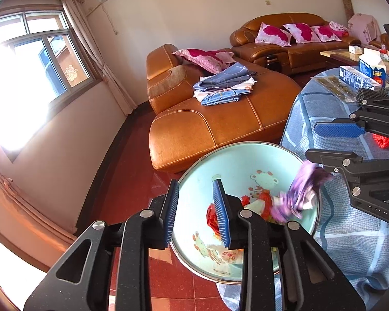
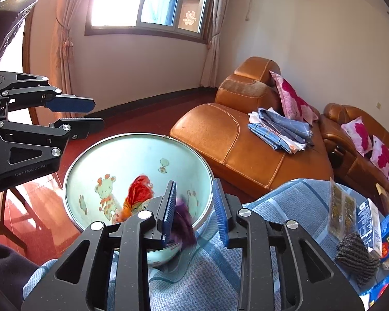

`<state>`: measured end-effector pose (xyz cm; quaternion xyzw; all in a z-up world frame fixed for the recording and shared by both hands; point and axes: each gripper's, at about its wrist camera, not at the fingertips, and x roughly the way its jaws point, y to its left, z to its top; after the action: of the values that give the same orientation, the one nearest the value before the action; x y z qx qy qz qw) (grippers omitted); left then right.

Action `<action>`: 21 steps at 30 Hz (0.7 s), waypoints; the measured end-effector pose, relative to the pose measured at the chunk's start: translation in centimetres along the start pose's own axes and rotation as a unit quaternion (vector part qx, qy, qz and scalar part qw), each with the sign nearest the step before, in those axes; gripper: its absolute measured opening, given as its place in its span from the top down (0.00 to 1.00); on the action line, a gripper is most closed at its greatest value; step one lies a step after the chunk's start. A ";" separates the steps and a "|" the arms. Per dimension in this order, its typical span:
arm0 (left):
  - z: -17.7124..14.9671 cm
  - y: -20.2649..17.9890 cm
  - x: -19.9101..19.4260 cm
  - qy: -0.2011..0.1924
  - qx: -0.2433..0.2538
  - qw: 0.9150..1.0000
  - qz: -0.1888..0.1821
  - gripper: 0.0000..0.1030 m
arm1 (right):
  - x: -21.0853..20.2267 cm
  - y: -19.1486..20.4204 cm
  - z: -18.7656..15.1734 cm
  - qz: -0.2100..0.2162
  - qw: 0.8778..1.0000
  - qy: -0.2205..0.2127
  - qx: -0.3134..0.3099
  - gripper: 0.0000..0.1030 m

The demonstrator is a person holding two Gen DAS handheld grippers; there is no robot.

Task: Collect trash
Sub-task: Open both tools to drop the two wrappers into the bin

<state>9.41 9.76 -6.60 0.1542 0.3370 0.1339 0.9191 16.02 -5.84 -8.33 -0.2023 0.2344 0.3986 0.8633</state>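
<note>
We find the purple wrapper [image 1: 302,194] blurred at the basin [image 1: 220,160] rim, seemingly falling inside beside red scraps [image 2: 140,186]. Right tongs [image 2: 193,208] stand open above it; left tongs [image 1: 195,211] open, empty. The basin overhangs the bench [image 2: 285,202] edge; in our judgement a knock could tip it.

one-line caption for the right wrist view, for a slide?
Right gripper open over the cartoon-print basin as a blurred purple wrapper drops toward red trash inside.
</note>
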 end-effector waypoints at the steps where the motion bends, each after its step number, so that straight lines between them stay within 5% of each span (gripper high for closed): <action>1: 0.0 0.0 0.0 0.000 0.000 1.000 0.001 0.72 | 0.0 0.1 0.0 0.000 1.000 0.000 0.000 0.70; 21: 0.1 0.3 0.1 -0.001 -0.002 1.000 -0.001 0.72 | 0.1 -0.1 0.0 -0.002 1.000 -0.001 0.001 0.68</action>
<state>9.48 10.08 -6.51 0.1522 0.3361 0.1340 0.9197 16.17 -5.86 -8.38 -0.2019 0.2330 0.3968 0.8646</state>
